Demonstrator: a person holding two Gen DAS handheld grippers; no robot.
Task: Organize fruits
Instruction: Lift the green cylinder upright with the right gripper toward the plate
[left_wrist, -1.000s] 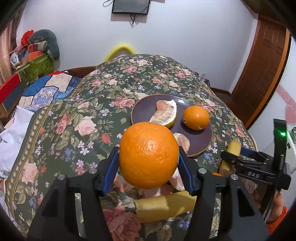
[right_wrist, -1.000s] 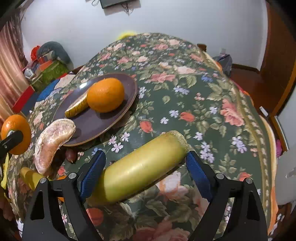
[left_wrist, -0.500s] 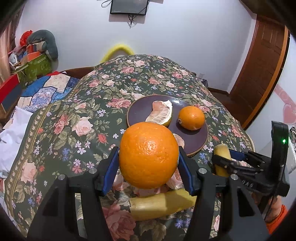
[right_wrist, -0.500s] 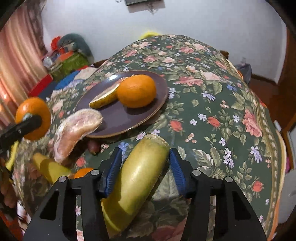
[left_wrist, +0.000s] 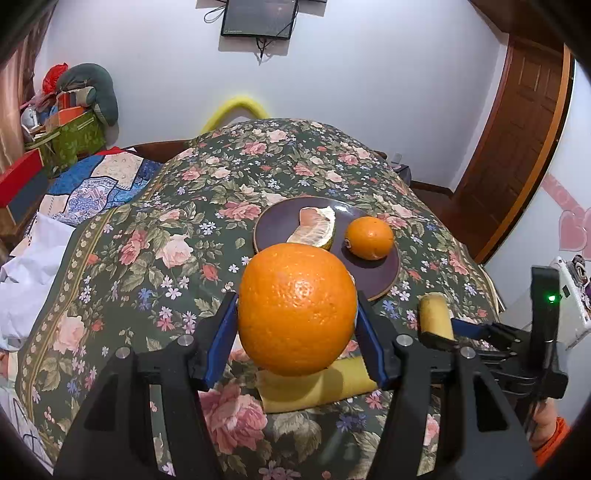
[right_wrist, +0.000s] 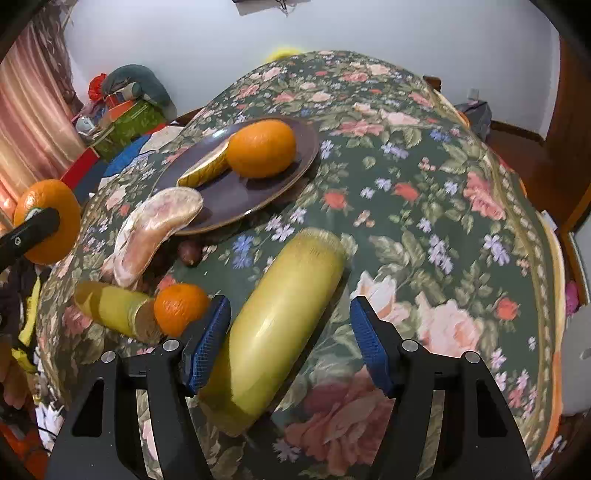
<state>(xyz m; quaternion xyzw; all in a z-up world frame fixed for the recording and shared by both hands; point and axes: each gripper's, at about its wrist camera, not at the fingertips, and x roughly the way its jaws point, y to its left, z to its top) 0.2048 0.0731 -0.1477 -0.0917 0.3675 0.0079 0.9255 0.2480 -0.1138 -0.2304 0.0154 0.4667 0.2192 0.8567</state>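
Oranges (right_wrist: 261, 153) — three; pomelo wedges (right_wrist: 157, 230) — two

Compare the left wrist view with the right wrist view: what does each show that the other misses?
Left wrist only: the wall screen and the wooden door.

Right wrist only: a small orange beside a cut yellow piece, and a dark round fruit.

Both: the plate with a wedge and an orange; the left tongs clamping a big orange; the right tongs around the long yellow fruit.
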